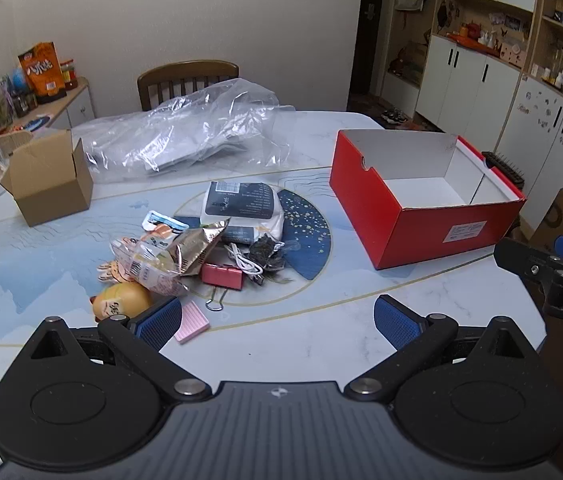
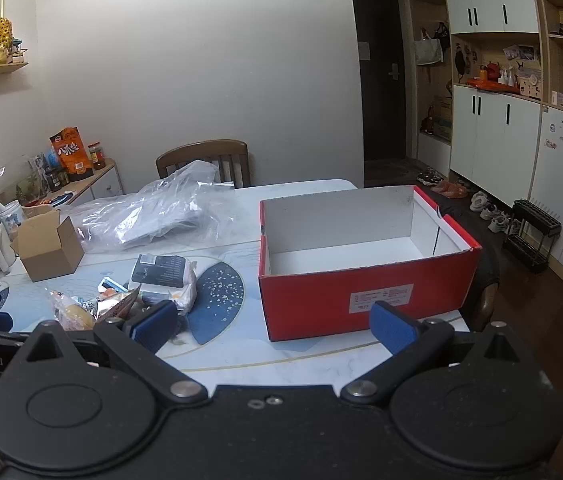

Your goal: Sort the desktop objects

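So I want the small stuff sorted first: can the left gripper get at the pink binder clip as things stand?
Probably yes. The left gripper is open and empty, and the pink binder clip lies just ahead at the pile's near edge, its top uncovered. The white cable beside it touches its far side and might get caught.

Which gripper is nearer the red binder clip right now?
Left. The left gripper hangs open just short of the red binder clip in the pile; the right gripper is open off to the side, in front of the red box.
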`<state>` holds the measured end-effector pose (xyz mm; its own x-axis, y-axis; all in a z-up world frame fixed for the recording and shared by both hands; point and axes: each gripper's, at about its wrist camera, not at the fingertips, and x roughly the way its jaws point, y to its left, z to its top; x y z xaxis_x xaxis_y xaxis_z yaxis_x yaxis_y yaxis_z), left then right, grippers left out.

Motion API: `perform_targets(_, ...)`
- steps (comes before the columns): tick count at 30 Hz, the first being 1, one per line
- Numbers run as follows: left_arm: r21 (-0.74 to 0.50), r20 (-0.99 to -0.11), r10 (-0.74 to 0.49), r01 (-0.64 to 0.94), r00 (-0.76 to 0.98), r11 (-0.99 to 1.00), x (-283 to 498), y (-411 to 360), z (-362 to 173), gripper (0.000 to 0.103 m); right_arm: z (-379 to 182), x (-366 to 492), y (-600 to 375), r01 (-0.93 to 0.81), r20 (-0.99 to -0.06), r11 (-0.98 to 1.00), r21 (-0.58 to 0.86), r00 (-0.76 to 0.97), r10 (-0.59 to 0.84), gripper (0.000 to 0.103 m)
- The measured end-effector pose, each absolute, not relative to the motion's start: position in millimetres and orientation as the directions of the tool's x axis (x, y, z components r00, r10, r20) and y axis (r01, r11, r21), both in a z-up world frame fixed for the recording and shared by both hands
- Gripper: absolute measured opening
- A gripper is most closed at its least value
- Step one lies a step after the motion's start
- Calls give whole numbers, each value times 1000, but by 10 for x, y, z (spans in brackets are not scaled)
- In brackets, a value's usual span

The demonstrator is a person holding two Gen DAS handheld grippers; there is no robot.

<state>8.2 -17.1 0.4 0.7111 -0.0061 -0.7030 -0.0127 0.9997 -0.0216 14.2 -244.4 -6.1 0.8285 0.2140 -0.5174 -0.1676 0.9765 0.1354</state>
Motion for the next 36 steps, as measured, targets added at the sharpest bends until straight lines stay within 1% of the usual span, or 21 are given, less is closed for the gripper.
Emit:
perform_targets(5,-8,-709,16,-31,705,999,105,-169,-2,103,-64,177,-2425,-198,-520,971,135,820,239,103)
perform_targets(11,-57,-718,18,-84,696,995,150,-40,-43,103,-80,236,-2395,-238,-524,963,129,808,270,103)
perform_targets(17,-68,-711,22,-101,703,993,205,104,-107,103,-117,326,-2274,-273,-527,954,120,797,295,102)
perform_targets(22,-48,-674,38,-95,738,994,234,302,-213,103,-170,421,-2101,-306,-523,945,115,790,319,102)
perform_targets(27,-31,-685,71,-126,725,991,305,556,-319,103,-238,527,-1924,-338,-514,934,117,784,348,102)
perform_targets(30,7,-684,102,-133,722,991,341,680,-386,103,-322,612,-1779,-349,-525,930,116,773,356,102)
perform_targets(36,25,-718,102,-121,689,992,469,882,-566,103,-448,737,-1525,-373,-546,923,91,756,360,100)
